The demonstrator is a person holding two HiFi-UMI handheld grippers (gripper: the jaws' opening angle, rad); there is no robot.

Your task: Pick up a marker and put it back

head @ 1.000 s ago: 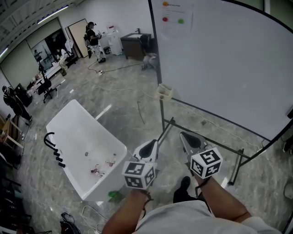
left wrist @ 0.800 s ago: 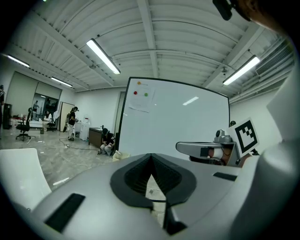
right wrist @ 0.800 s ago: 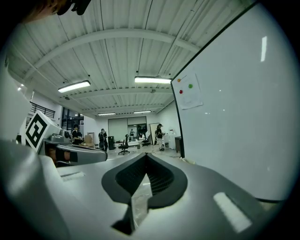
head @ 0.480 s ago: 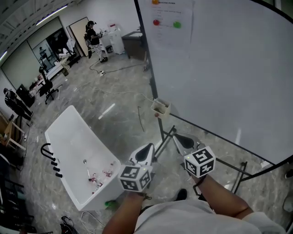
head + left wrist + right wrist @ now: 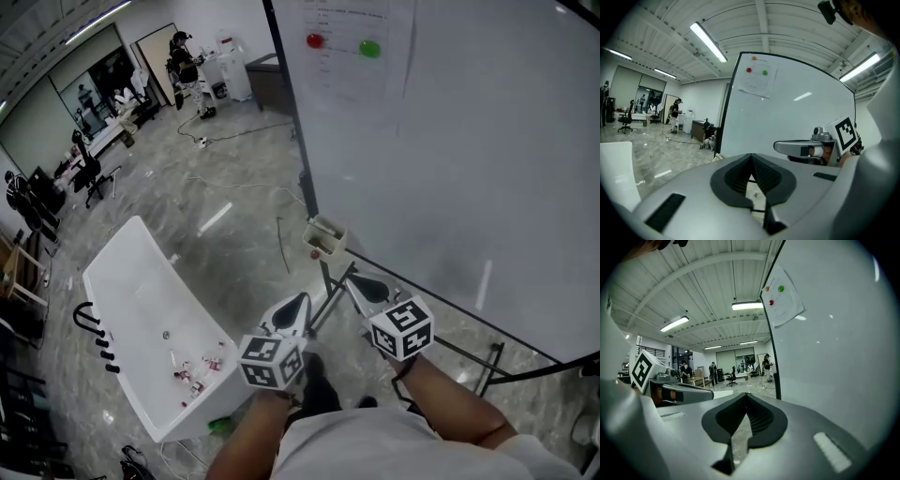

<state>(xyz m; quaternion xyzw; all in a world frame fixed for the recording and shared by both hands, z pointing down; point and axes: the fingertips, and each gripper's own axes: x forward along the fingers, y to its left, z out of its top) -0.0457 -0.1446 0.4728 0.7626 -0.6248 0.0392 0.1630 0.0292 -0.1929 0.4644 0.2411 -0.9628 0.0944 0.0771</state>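
Observation:
A big whiteboard [image 5: 450, 150] on a black stand fills the right of the head view. A small cream holder box [image 5: 323, 238] hangs at its lower left corner, with a red bit showing at its side; no marker can be made out clearly. My left gripper [image 5: 303, 299] and right gripper [image 5: 355, 279] are held side by side just below that box, apart from it. Both are shut with nothing between the jaws. The left gripper view [image 5: 751, 155] faces the board, with the right gripper [image 5: 799, 147] beside it. The right gripper view [image 5: 746, 395] looks along the board's face.
A white bathtub [image 5: 127, 309] with small items inside stands on the floor at left, a green object [image 5: 217, 425] by its near corner. The board stand's black legs [image 5: 469, 361] run along the floor at right. Cables, desks and people are far back.
The head view has come closer to the board, and the holder box now sits just above the gripper tips. Both grippers have stayed shut and side by side.

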